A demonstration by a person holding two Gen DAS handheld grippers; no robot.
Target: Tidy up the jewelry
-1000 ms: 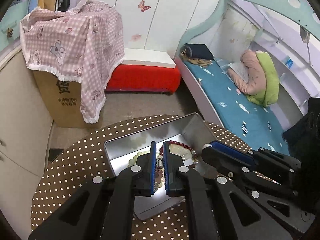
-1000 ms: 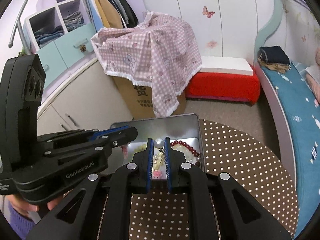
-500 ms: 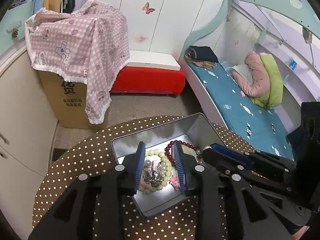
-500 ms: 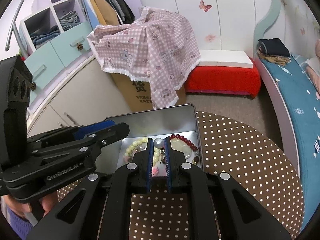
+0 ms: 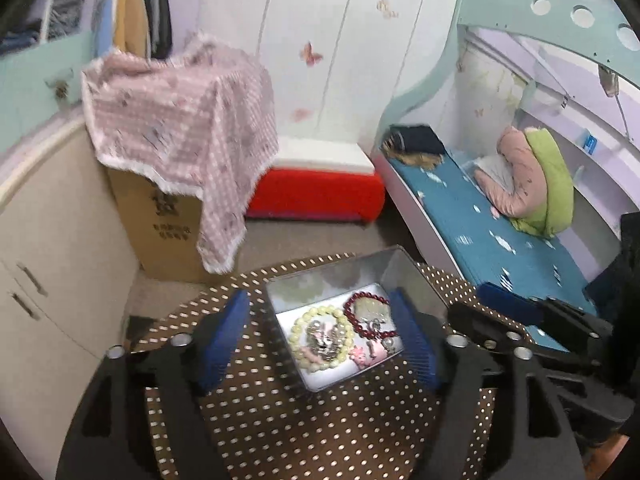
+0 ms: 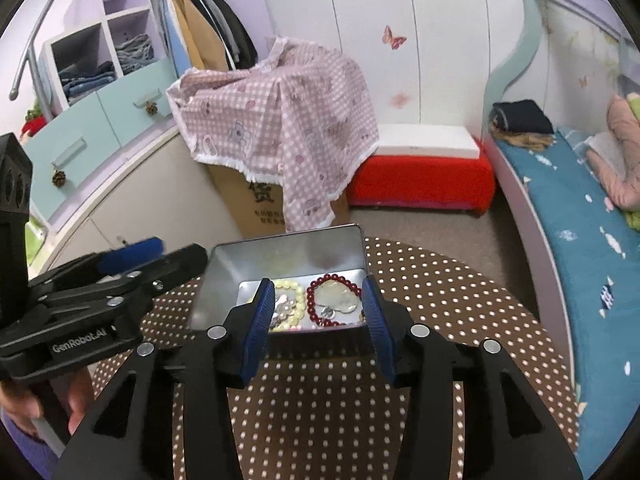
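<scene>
The left tool (image 5: 320, 340) hangs above the round brown polka-dot worktop (image 5: 320, 432) with its blue-padded fingers (image 5: 224, 336) spread wide; its jaws have just been opening, and nothing sits between the pads. Straight ahead of it, framed by the two fingers, lies the open metal tin (image 5: 416, 280), tilted cornerwise to this tool. On the tin's bright floor rest a pale cream bead bracelet (image 5: 322, 338), and inside its ring a small silvery trinket (image 5: 324, 338) that is too blurred to name. Just right of that lies a dark red bead bracelet (image 5: 368, 318) around a pale flat disc (image 5: 370, 308), and at the near edge a small pink charm (image 5: 360, 356).

The right tool (image 6: 316, 320) is seen in its own view, its fingers (image 6: 256, 324) apart as well, though less wide; these jaws have also just been opening and hold nothing. Its tips stand over the near rim of the tin (image 6: 280, 256), with the cream bracelet (image 6: 294, 300) just beyond the left finger and the red bracelet (image 6: 334, 300) ahead between the two. The left tool (image 6: 132, 260) shows to the left of this one, beside the tin's left wall, carried by a hand (image 6: 24, 400) low in the corner of the view. In the left view the right tool (image 5: 500, 300) reaches in from the right, near the tin's right wall.
</scene>
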